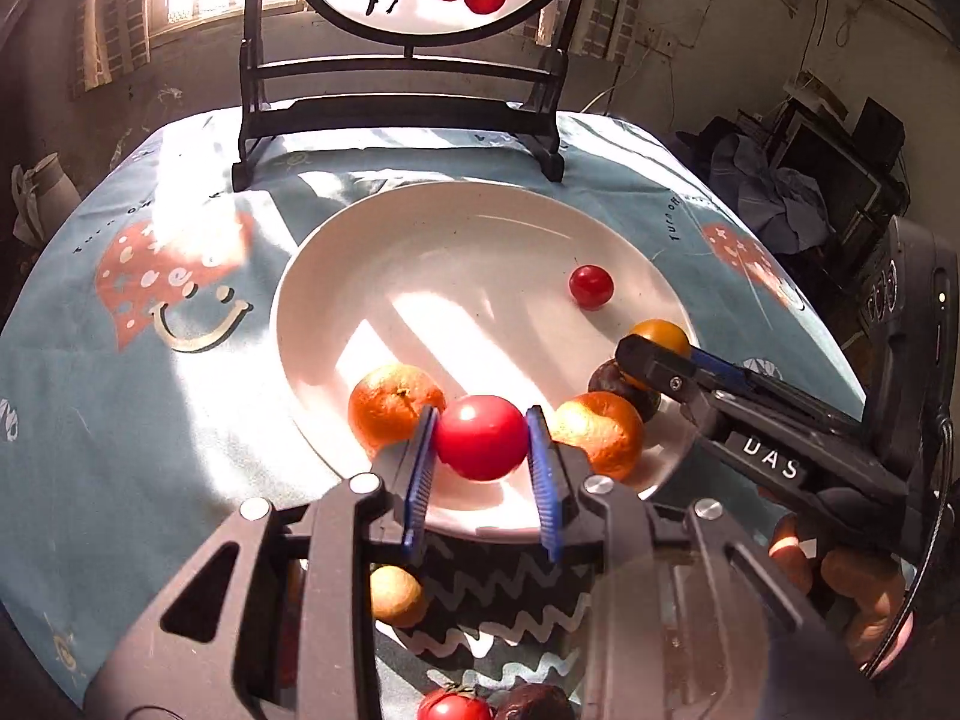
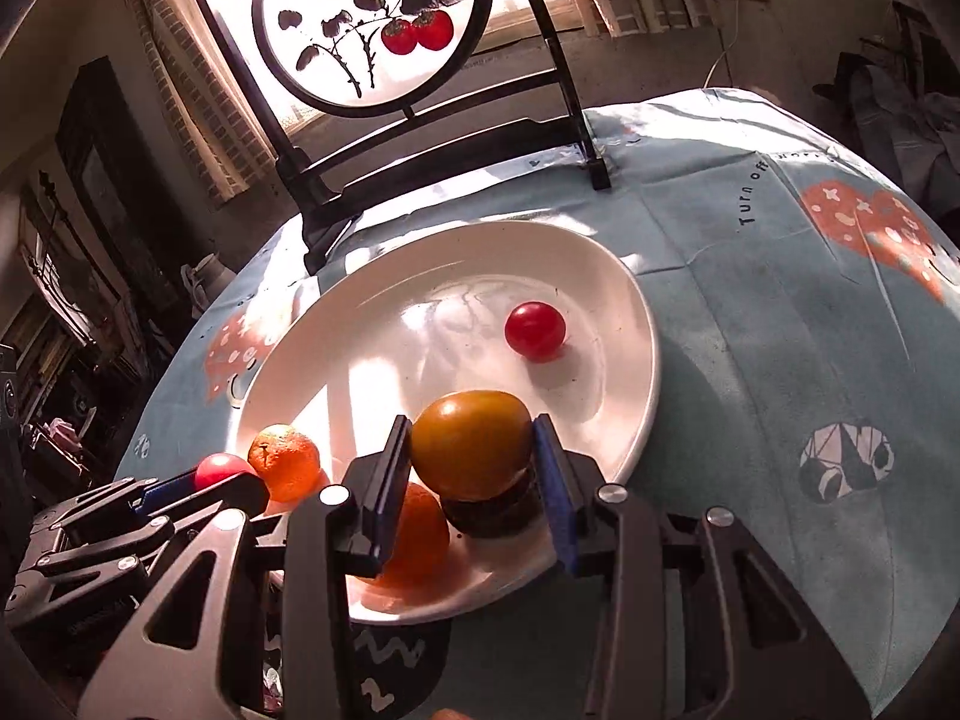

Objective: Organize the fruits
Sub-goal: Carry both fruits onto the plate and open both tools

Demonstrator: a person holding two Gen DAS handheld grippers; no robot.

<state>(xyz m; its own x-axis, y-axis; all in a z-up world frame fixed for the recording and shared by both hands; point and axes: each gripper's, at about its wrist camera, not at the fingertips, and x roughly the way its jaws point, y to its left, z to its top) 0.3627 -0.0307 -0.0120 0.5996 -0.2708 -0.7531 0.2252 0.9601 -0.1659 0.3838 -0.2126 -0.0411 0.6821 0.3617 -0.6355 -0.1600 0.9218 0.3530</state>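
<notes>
A white plate (image 1: pixel 480 228) sits on the blue tablecloth. My left gripper (image 1: pixel 482 441) is shut on a red tomato (image 1: pixel 482 437) over the plate's near rim, between two mandarins (image 1: pixel 393 401) (image 1: pixel 603 429). My right gripper (image 2: pixel 474 450) is shut on a yellow-orange fruit (image 2: pixel 471 441) held above a dark plum (image 2: pixel 495 513) on the plate; it also shows in the left wrist view (image 1: pixel 651 348). A small red cherry tomato (image 1: pixel 591 286) (image 2: pixel 535 330) lies alone further in. The plate (image 2: pixel 420 312), a mandarin (image 2: pixel 284 461) and another (image 2: pixel 420 534) show in the right wrist view.
A dark framed round screen with painted persimmons (image 1: pixel 414 30) stands at the table's far edge. Under my left gripper a dark patterned bowl (image 1: pixel 498 600) holds a pale fruit (image 1: pixel 393 594), a stemmed tomato (image 1: pixel 453 705) and a dark fruit (image 1: pixel 534 705).
</notes>
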